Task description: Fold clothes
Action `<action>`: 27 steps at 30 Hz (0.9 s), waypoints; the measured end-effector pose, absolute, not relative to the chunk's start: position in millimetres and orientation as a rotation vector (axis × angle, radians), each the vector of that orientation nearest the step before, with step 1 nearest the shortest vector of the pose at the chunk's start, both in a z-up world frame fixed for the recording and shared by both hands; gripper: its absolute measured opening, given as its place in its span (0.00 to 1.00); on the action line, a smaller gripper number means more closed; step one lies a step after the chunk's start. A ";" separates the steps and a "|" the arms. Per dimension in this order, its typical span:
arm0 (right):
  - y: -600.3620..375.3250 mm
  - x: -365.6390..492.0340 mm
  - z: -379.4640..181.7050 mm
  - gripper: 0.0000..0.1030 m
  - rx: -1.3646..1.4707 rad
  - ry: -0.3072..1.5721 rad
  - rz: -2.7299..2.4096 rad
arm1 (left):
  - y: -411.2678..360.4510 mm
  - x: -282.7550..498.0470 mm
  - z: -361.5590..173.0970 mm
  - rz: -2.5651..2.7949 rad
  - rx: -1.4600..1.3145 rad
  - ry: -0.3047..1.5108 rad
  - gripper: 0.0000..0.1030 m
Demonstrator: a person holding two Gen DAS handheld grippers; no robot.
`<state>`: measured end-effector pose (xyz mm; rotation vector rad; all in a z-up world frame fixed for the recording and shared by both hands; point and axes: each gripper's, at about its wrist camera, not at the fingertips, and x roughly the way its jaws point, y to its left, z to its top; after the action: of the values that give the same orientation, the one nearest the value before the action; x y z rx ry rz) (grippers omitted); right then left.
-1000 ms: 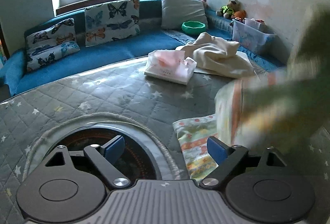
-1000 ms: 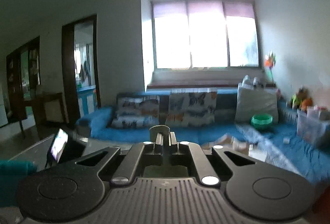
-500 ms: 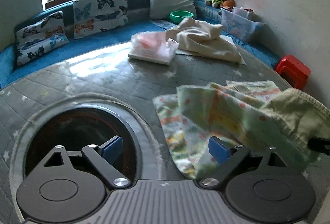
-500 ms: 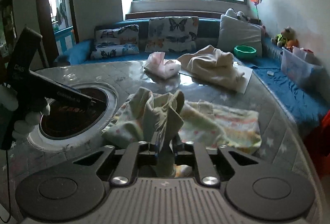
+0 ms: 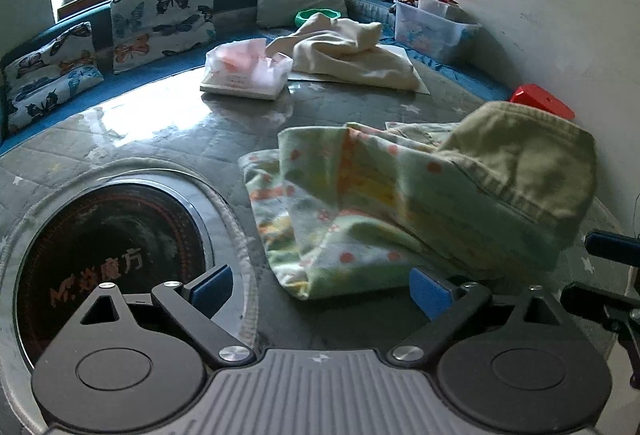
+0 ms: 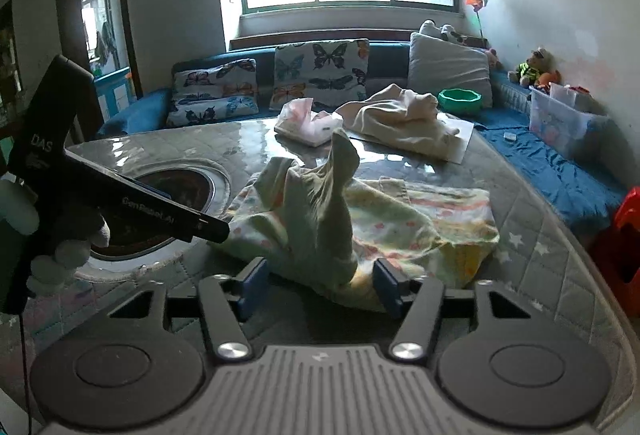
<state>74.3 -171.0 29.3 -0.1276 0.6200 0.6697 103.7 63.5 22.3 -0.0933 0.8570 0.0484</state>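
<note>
A pale green garment (image 5: 360, 211) with orange dots lies heaped on the grey quilted table (image 5: 160, 139). Its plain green hem (image 5: 520, 163) is bunched up on the right. My left gripper (image 5: 320, 289) sits low at the garment's near corner. Its jaws are opening wide, with that corner between them and no pad pressing. My right gripper (image 6: 319, 285) is opening too. An upright ridge of the garment (image 6: 324, 203) stands between its blue pads, free of both. Seen from the right wrist, a gloved hand (image 6: 68, 251) holds the left gripper (image 6: 208, 231).
A round dark hob (image 5: 108, 255) is set into the table on the left. A pink tissue pack (image 5: 244, 71) and a cream garment (image 5: 352, 55) lie at the far side. Behind are a blue bench with butterfly cushions (image 5: 160, 15), a clear box (image 5: 432, 31) and a red stool (image 5: 544, 105).
The right gripper came down with the garment, laid it on the table and let its jaws part. The left gripper moved in towards the garment's near corner.
</note>
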 end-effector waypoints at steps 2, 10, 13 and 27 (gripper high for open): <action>-171.2 71.5 26.7 0.67 -0.125 0.626 0.670 | 59.1 100.8 22.0 0.042 -0.089 0.861 0.94; -171.5 56.1 14.7 0.88 -0.126 0.645 0.659 | 42.1 84.4 23.7 0.025 -0.060 0.854 0.95; -172.5 51.2 10.5 0.96 -0.126 0.648 0.645 | 36.3 80.4 24.2 0.012 -0.056 0.855 0.96; -180.2 43.4 0.3 1.00 -0.104 0.674 0.607 | 15.8 71.6 21.0 -0.024 -0.035 0.868 1.00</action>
<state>43.4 -180.2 0.3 -0.1035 0.6737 0.6073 71.6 15.8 21.0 -0.0347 0.8677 -0.0237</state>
